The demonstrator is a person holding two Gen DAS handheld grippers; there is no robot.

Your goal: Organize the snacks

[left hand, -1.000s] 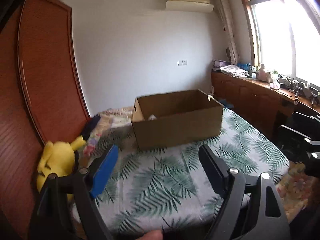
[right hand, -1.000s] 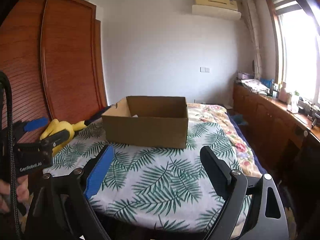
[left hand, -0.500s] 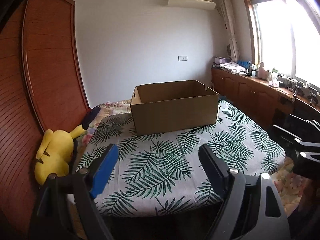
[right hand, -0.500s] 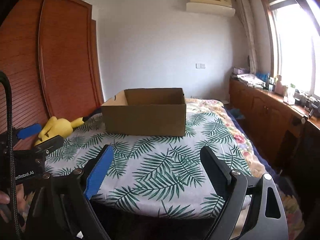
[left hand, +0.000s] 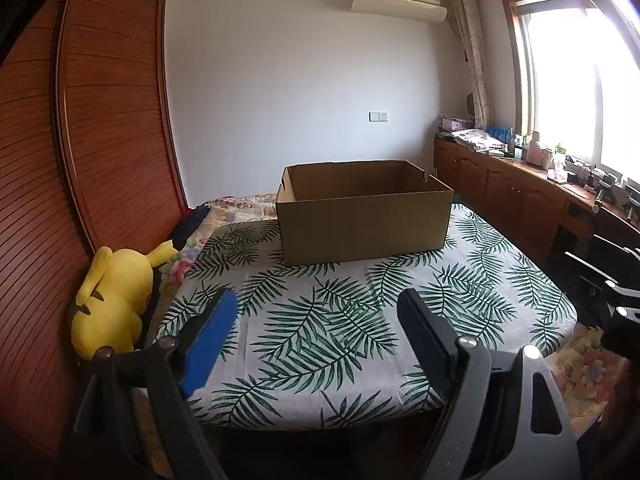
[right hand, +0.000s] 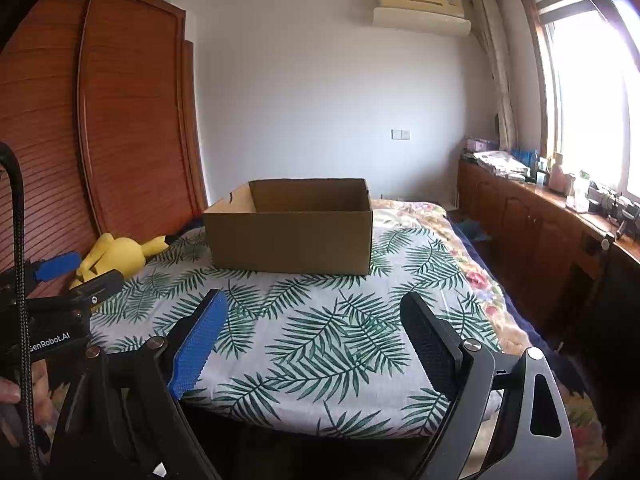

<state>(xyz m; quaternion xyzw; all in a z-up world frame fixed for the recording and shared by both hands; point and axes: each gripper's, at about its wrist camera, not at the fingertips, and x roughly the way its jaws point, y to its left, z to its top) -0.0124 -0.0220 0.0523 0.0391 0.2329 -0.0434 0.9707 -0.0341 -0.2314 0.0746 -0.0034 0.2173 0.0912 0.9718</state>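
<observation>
An open brown cardboard box (left hand: 362, 216) stands on the far half of a table covered with a palm-leaf cloth (left hand: 320, 320); it also shows in the right wrist view (right hand: 290, 226). Its inside is hidden from this low angle. No snacks are in view. My left gripper (left hand: 316, 300) is open and empty, held before the table's near edge. My right gripper (right hand: 312, 304) is open and empty, also short of the near edge. The left gripper shows at the left of the right wrist view (right hand: 76, 270).
A yellow plush toy (left hand: 114, 296) lies left of the table against a red-brown wardrobe (left hand: 80, 160). A floral bedspread (right hand: 472, 276) lies behind and right of the table. A wooden counter (left hand: 520, 184) with clutter runs under the window.
Both grippers have drawn back and dropped lower, so the box looks farther off and its inside no longer shows. Both stay open.
</observation>
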